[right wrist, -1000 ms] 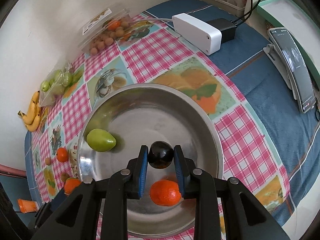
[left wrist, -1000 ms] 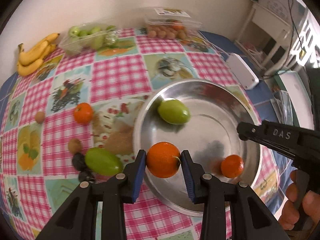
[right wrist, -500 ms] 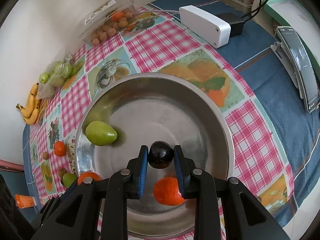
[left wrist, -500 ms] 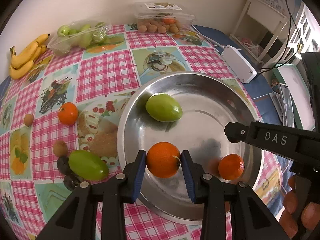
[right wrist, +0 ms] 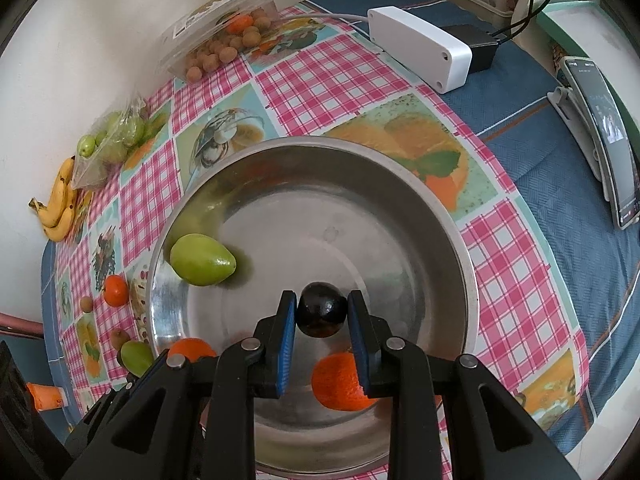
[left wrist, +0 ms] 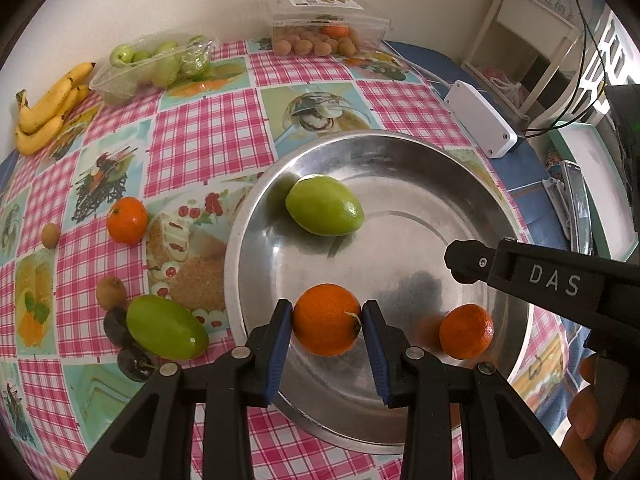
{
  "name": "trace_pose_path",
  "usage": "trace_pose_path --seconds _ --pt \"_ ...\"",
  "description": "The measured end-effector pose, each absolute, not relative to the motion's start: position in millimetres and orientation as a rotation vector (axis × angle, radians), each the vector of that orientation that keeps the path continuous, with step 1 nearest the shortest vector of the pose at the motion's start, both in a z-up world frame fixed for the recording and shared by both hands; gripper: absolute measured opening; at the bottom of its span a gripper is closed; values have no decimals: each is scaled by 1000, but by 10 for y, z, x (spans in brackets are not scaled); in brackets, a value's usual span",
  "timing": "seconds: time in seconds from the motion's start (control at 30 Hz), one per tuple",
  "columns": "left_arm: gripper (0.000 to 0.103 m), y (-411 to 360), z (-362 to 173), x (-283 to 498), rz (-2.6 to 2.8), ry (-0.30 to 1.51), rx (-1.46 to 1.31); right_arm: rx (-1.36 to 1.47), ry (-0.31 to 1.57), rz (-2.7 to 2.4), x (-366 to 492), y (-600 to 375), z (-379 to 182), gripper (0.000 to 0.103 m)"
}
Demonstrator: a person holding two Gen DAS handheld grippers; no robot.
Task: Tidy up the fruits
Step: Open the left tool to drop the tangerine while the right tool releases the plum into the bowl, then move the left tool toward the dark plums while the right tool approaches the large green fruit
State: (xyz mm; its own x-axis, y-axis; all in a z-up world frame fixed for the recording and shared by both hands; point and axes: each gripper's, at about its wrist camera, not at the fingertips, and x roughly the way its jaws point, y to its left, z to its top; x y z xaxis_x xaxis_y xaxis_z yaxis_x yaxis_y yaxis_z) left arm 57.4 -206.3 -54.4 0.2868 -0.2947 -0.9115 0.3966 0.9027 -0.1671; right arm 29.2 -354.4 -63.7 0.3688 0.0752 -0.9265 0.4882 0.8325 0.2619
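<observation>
My left gripper (left wrist: 326, 326) is shut on an orange (left wrist: 327, 325) and holds it over the near-left part of the steel bowl (left wrist: 404, 140). My right gripper (right wrist: 322, 314) is shut on a dark plum (right wrist: 322, 310) above the bowl's middle (right wrist: 448, 216). In the bowl lie a green mango (left wrist: 325, 211) and a small orange (left wrist: 466, 332). The right gripper's arm (left wrist: 552, 280) shows at the right of the left wrist view. On the cloth left of the bowl lie another green mango (left wrist: 166, 333), an orange (left wrist: 127, 220), two dark plums (left wrist: 134, 364) and a kiwi (left wrist: 111, 293).
Bananas (left wrist: 48, 106), a tray of green fruit (left wrist: 156, 66) and a clear box of small brown fruit (left wrist: 320, 38) stand along the wall. A white box (left wrist: 480, 118) with a cable and a phone on a stand (right wrist: 604, 140) are to the right.
Both grippers have moved forward over the bowl with their fruit still held; the bowl and the far fruit have shifted down in both views.
</observation>
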Motion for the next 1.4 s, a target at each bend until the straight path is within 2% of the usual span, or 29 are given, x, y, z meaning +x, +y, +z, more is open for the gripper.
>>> trace_pose_path --seconds 0.17,0.27,0.5,0.63,0.67,0.73,0.8,0.87,1.03,1.07,1.13,1.4 --pt "41 -2063 -541 572 -466 1193 95 549 1183 -281 329 -3527 -654 27" --pt "49 -2066 -533 565 -470 1190 89 542 1184 -278 342 -3529 -657 27" --pt "51 -2048 -512 550 -465 1188 85 530 1188 -279 355 -3515 -667 28" --pt "57 -2031 -436 550 -463 1172 83 522 1183 -280 355 -3517 -665 28" --pt "59 -2025 -406 549 -462 1163 84 516 1177 -284 360 -3516 -660 29" --pt "62 -2011 -352 549 -457 1147 82 506 1171 -286 365 -3511 -651 41" --pt "67 -1980 -321 564 -447 1139 74 501 1166 -279 375 -3504 -645 48" --pt "73 -1936 -300 584 -421 1138 64 495 1166 -275 381 -3491 -644 50" --pt "81 -1749 -288 670 -329 1148 23 478 1164 -273 392 -3473 -643 64" --pt "87 -1699 -297 695 -304 1156 10 476 1163 -273 392 -3469 -641 65" --pt "91 -1593 -308 727 -260 1160 -18 469 1164 -272 401 -3460 -642 67" --pt "101 -1299 -331 810 -106 1162 -79 434 1176 -255 445 -3398 -630 69"
